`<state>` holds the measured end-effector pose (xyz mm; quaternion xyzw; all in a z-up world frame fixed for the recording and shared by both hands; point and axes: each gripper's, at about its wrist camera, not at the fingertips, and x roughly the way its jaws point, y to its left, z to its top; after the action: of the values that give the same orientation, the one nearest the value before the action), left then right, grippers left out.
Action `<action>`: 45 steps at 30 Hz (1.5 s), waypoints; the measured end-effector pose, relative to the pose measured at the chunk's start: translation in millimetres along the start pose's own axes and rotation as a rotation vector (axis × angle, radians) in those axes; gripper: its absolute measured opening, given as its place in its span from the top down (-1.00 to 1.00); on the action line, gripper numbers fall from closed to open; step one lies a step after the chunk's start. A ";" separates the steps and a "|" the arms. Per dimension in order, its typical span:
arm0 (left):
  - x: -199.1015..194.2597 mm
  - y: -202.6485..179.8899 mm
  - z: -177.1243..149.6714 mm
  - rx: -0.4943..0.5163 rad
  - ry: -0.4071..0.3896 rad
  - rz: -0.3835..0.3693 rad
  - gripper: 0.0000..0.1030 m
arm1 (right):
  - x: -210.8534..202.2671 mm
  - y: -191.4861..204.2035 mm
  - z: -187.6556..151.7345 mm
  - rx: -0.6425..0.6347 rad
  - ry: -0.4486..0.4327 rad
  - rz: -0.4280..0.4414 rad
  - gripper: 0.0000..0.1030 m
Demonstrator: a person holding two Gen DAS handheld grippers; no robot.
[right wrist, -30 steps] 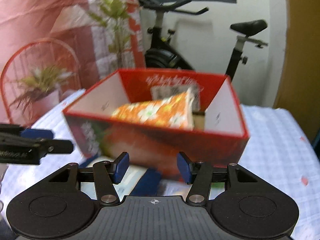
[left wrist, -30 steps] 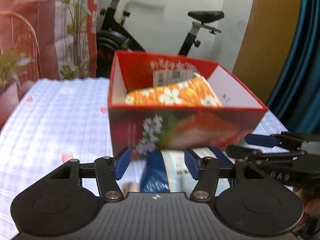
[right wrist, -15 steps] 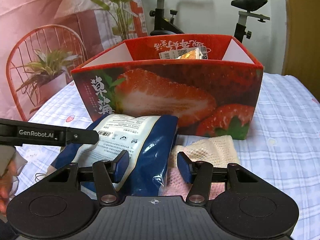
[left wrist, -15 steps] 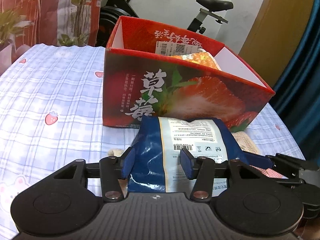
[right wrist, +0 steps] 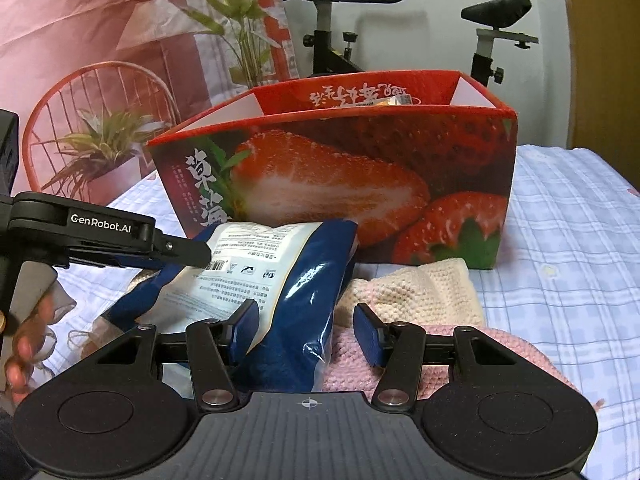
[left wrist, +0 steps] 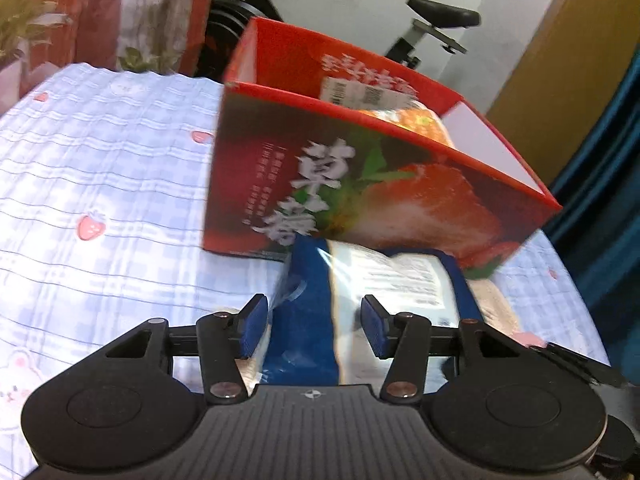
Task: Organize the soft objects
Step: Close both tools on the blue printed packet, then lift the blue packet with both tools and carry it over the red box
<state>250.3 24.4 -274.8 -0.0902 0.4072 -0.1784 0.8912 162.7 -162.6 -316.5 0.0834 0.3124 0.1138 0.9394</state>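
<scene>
A blue and white plastic bag (left wrist: 312, 300) (right wrist: 280, 272) lies on the cloth in front of the red strawberry box (left wrist: 360, 200) (right wrist: 340, 184). My left gripper (left wrist: 314, 330) (right wrist: 188, 254) is open and straddles the bag's left part; its pads do not press. My right gripper (right wrist: 306, 332) is open astride the bag's right edge, with a gap showing at its right pad. An orange floral pack (left wrist: 420, 118) (right wrist: 390, 101) leans inside the box. A cream knit piece (right wrist: 420, 288) and a pink knit piece (right wrist: 480, 344) lie under and beside the bag.
A blue checked tablecloth (left wrist: 100, 184) with strawberry prints covers the table. Behind it stand an exercise bike (right wrist: 332, 40), a potted plant (right wrist: 96, 156) and a red wire chair (right wrist: 100, 80). A teal curtain (left wrist: 600, 160) hangs on the right. A person's hand (right wrist: 20, 352) holds the left gripper.
Both grippers have come down from above the box's rim to the bag in front of it. The left jaws have narrowed a little. The box's inside is now mostly hidden.
</scene>
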 end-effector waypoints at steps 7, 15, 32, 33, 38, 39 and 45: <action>-17.6 -14.7 5.9 0.085 0.018 -0.048 0.47 | -1.6 -5.9 1.2 0.068 0.007 0.049 0.13; -52.4 -32.3 -16.2 0.124 -0.052 -0.051 0.49 | -28.6 3.0 6.2 0.002 -0.055 0.075 0.35; -53.3 -43.2 -68.9 0.034 -0.075 0.073 0.41 | -46.9 -2.8 -23.1 0.013 -0.014 0.074 0.23; -53.0 -42.8 -70.6 0.035 -0.074 0.074 0.40 | -46.8 -2.8 -23.8 0.011 -0.017 0.072 0.24; -52.5 -39.4 -73.0 0.027 -0.075 0.066 0.38 | -45.1 -1.5 -24.3 0.004 -0.020 0.067 0.26; -51.9 -39.2 -73.9 0.030 -0.074 0.065 0.37 | -45.0 -1.5 -24.2 0.005 -0.020 0.068 0.26; -49.9 -36.6 -80.5 0.037 -0.069 0.056 0.32 | -44.0 1.5 -24.8 -0.025 -0.026 0.059 0.29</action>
<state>150.1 8.9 -281.5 -0.0682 0.3753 -0.1578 0.9108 113.2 -170.7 -310.8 0.0820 0.2962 0.1441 0.9406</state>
